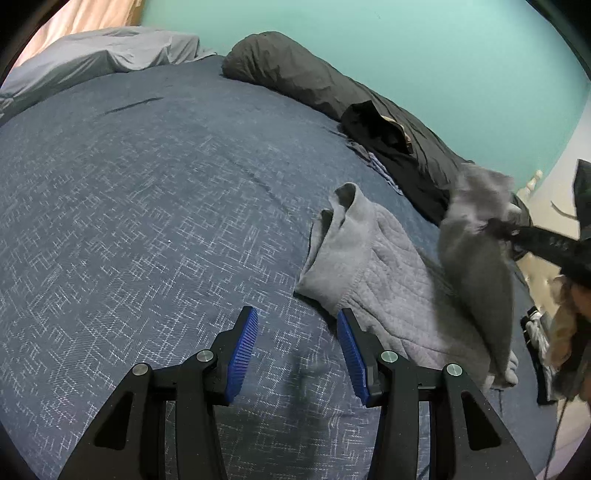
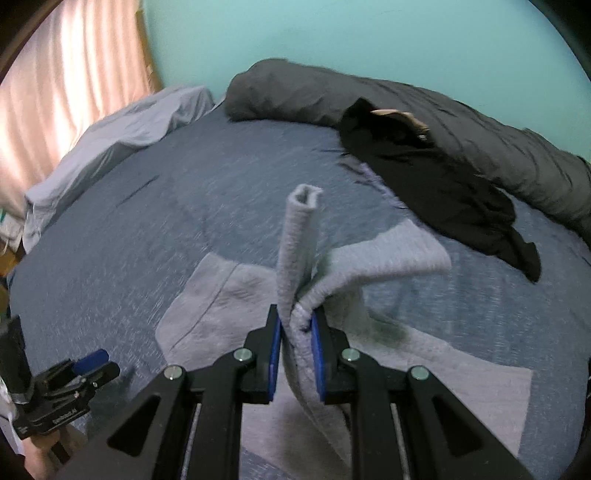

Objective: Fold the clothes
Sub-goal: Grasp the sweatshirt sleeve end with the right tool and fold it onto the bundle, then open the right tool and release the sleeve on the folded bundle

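Grey quilted sweatshirt is the garment I am working, spread on the blue patterned bedspread near the side of the bed closest to me, partly flat and partly lifted. My right gripper is clamped on a bunched part of it, apparently a sleeve with its ribbed cuff standing up past the tips, so the cloth hangs in folds on both sides of the closed pads. I judge I am holding it raised so this part can be carried over the body without dragging the layer beneath. My left gripper sits with its 2 blue pads well apart and holds nothing, low over the bedspread just beside the sweatshirt's ribbed edge, probably placed to pin or catch that edge. Motion blur in both views keeps me from saying exactly which part is lifted. Beyond the sweatshirt lies a crumpled black garment, resting against a long dark grey bolster along the turquoise wall; a pale grey pillow sits at the far left by the pink curtain. Nothing lies on the open bedspread to my left, so only the black garment crowds the far side.
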`<action>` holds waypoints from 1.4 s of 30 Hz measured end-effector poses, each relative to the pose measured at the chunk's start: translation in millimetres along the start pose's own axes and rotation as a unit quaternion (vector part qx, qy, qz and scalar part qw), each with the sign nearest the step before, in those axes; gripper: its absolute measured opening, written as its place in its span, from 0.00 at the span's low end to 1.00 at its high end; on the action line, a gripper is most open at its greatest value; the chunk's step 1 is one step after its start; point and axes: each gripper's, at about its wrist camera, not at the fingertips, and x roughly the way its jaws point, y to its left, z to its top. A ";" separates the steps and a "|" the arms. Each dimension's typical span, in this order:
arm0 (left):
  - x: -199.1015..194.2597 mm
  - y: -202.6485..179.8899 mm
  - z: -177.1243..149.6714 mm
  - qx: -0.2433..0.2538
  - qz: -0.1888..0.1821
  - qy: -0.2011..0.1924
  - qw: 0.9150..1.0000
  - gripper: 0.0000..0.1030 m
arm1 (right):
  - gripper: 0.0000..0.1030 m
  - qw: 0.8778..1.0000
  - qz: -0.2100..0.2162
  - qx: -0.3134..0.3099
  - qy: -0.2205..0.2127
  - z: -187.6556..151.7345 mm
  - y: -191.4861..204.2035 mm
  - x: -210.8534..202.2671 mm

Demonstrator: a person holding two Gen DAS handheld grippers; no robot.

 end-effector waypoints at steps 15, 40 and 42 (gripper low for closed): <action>5.1 -6.3 0.9 0.003 -0.014 0.006 1.000 0.47 | 0.28 0.997 0.080 0.010 -0.011 -11.1 19.1 4.8; 36.7 -67.2 -14.6 0.069 -0.032 0.035 0.996 0.48 | 0.29 0.985 0.007 0.173 -0.008 -148.3 -100.7 23.4; 36.1 -69.0 -15.3 0.073 -0.030 0.034 0.996 0.48 | 0.29 0.982 -0.015 0.183 -0.040 -152.6 -105.7 7.0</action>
